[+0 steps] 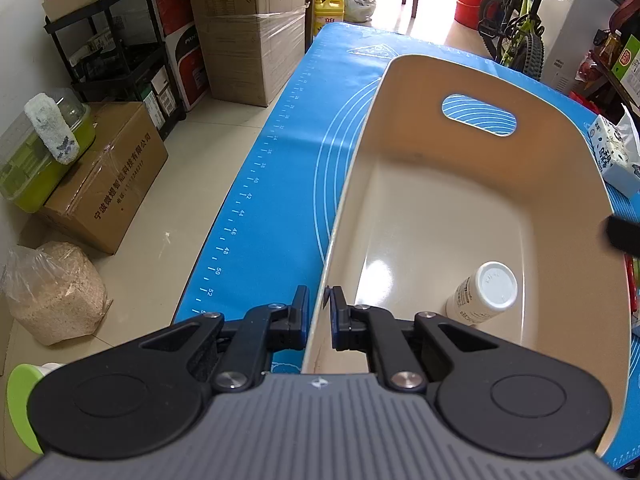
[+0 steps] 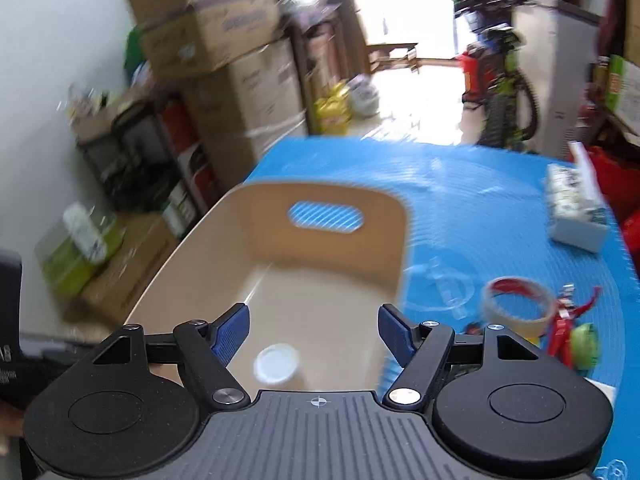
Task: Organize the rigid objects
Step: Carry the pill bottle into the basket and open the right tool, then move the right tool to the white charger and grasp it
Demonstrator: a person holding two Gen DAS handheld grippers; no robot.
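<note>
A beige plastic bin (image 1: 472, 80) with a handle slot stands on the blue mat (image 1: 280, 184). A white-capped bottle (image 1: 486, 292) stands inside it near the front. My left gripper (image 1: 319, 312) is shut on the bin's left wall near its front corner. In the blurred right wrist view, my right gripper (image 2: 314, 332) is open and empty above the bin (image 2: 320, 196), with the bottle (image 2: 276, 364) below it. A tape roll (image 2: 516, 308), a red clip (image 2: 564, 328) and a green object (image 2: 586, 346) lie on the mat to the bin's right.
A tissue pack (image 1: 612, 152) lies at the mat's right side, also in the right wrist view (image 2: 576, 208). Cardboard boxes (image 1: 248, 28), a black shelf (image 1: 116, 40) and a grain bag (image 1: 56, 292) stand on the floor left of the table. A bicycle (image 1: 516, 20) stands beyond.
</note>
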